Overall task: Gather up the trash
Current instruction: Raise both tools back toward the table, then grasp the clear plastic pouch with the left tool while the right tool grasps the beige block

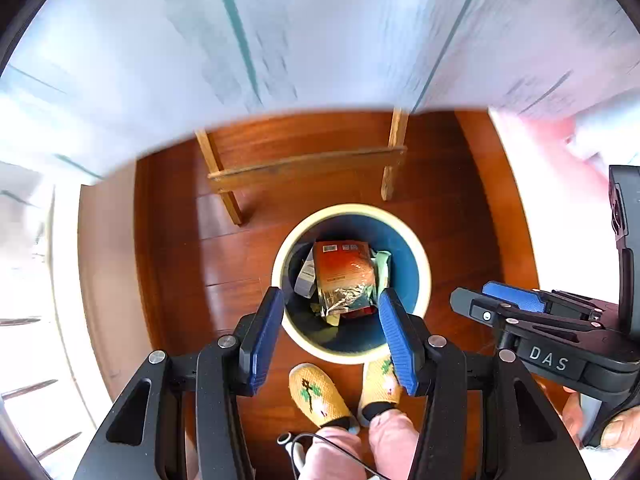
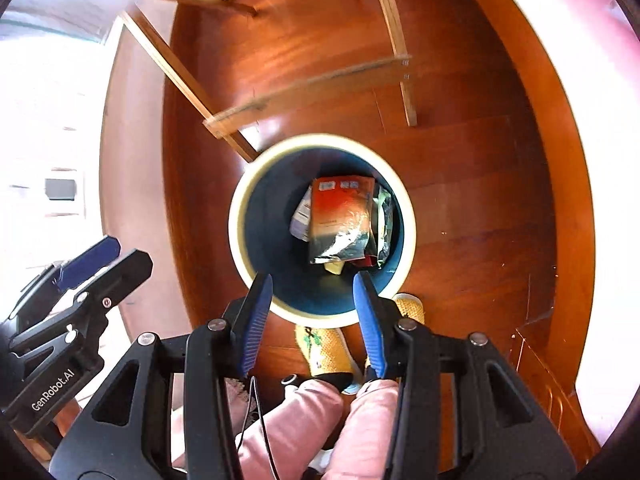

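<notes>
Your left gripper (image 1: pixel 330 334) hangs over bin (image 1: pixel 424 276), jaws spread, nothing between them. Your right gripper (image 2: pixel 314 326) same deal, jaws apart and empty, pointing down at bin. Trash sits inside bin: red packet (image 1: pixel 344 268) on top, foil end crumpled, white wrapper (image 1: pixel 306 276) tucked beside it. Bin on wood floor (image 1: pixel 172 264), just beyond your slippers (image 1: pixel 320 394).

Reddish-brown polished wooden plank floor (image 1: pixel 248 264) carries round blue waste bin with cream rim (image 1: pixel 425 280), upright, wrappers inside. Just beyond bin: light wooden table legs with crossbar (image 1: pixel 308 170). Just beside bin's near rim: person's two yellow knitted slippers (image 1: pixel 320 396), flat on floor.
</notes>
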Demonstrator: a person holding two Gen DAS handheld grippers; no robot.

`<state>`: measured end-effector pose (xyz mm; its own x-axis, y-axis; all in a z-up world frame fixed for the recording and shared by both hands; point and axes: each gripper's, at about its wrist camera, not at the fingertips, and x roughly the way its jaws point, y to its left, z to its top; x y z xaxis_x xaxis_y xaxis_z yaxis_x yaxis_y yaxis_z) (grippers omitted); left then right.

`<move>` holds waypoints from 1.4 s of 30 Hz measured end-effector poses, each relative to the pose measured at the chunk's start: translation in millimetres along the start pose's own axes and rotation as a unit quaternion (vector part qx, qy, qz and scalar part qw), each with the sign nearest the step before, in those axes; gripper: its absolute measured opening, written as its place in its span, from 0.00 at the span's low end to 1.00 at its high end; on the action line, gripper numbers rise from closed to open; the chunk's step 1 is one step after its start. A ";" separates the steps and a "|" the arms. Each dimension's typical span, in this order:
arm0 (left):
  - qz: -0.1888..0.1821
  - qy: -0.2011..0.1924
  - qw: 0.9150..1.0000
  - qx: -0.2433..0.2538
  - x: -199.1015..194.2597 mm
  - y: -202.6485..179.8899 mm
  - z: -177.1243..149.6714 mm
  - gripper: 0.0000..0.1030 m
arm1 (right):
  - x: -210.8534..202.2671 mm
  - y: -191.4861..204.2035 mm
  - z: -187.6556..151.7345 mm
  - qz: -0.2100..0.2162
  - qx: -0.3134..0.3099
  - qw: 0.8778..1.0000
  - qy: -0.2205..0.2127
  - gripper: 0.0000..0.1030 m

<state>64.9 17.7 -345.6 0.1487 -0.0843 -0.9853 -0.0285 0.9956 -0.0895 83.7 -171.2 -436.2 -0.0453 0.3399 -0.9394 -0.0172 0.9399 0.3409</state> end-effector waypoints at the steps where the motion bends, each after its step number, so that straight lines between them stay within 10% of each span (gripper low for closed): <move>1: -0.001 -0.003 1.000 -0.001 -15.5 -0.3 0.6 0.49 | -13.3 4.6 -1.0 0.001 0.000 1.000 -0.005 0.38; 26: -0.021 -0.174 0.984 0.028 -316.1 21.3 99.2 0.49 | -307.8 141.5 1.8 0.021 -0.011 0.985 -0.169 0.38; 42: 0.045 -0.177 0.981 -0.059 -271.6 13.9 275.4 0.56 | -371.8 122.0 137.3 0.014 -0.039 0.967 -0.252 0.46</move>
<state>296.3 65.8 -39.2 0.4741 0.0450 -0.8793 -0.1690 0.9848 -0.0407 235.6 -178.6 -50.4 0.4461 0.3557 -0.8213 -0.0987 0.9316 0.3499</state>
